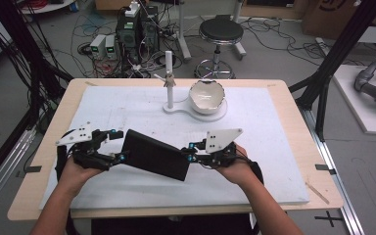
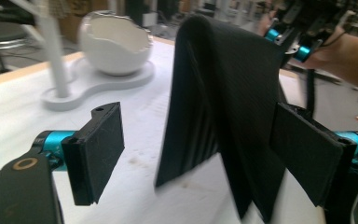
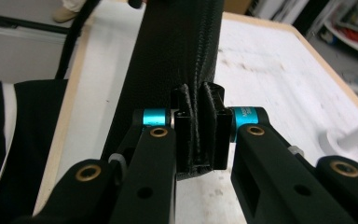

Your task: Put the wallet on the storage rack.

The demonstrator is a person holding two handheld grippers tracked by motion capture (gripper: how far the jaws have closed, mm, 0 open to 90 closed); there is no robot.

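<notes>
One black leather-like pouch [image 1: 154,154] hung between the two pairs of tongs above the white mat [image 1: 254,117], its long axis running from the left tongs [image 1: 113,145] across to the right tongs [image 1: 190,152], the right end sitting slightly nearer the person. In the right gripper view the right tongs [image 3: 199,135] were pinched tight on the stitched edge of the pouch [image 3: 177,51], which stretched away from them. In the left gripper view the left tongs [image 2: 200,149] stood wide apart, the pouch [image 2: 223,93] hanging as a folded sheet between the jaws and lying against the right-hand pad [image 2: 305,156], clear of the other. Beyond both tongs, toward the far side of the tabletop [image 1: 284,88], stood one white stand [image 1: 169,78] with an upright post and one white bowl [image 1: 206,96] with a jagged eggshell rim on its base. One round stool [image 1: 220,32] stood on the floor past the far edge.
</notes>
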